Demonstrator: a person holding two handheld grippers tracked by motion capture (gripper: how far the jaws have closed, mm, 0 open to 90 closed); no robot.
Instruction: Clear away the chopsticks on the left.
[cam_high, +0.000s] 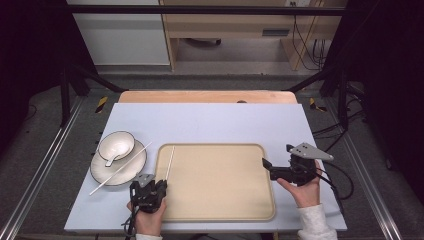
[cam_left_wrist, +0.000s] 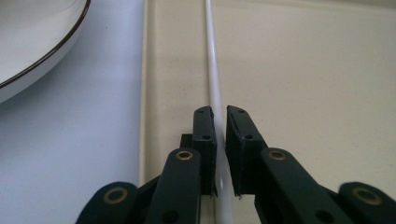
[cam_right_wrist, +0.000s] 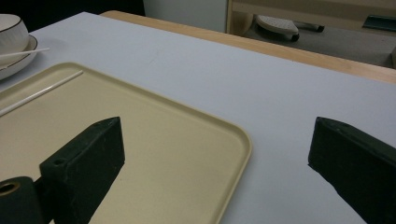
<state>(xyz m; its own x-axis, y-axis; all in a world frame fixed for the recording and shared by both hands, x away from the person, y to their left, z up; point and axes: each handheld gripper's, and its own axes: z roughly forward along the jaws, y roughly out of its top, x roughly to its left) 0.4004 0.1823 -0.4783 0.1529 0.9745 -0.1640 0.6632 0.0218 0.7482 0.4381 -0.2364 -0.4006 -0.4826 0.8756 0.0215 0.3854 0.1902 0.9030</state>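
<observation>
The left hand-held gripper (cam_left_wrist: 220, 116) was pinched on a white chopstick (cam_left_wrist: 212, 70) lying along the tray's (cam_high: 220, 216) left edge; the right hand-held gripper (cam_right_wrist: 215, 154) gaped, holding nothing, at its right edge. So thin a stick could easily slip or roll free.

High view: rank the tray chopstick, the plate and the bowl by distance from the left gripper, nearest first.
From the left gripper:
1. Chopstick on the tray's left edge, between the jaws.
2. Plate, up and left on the table.
3. Bowl, on the plate's far-left part.
</observation>
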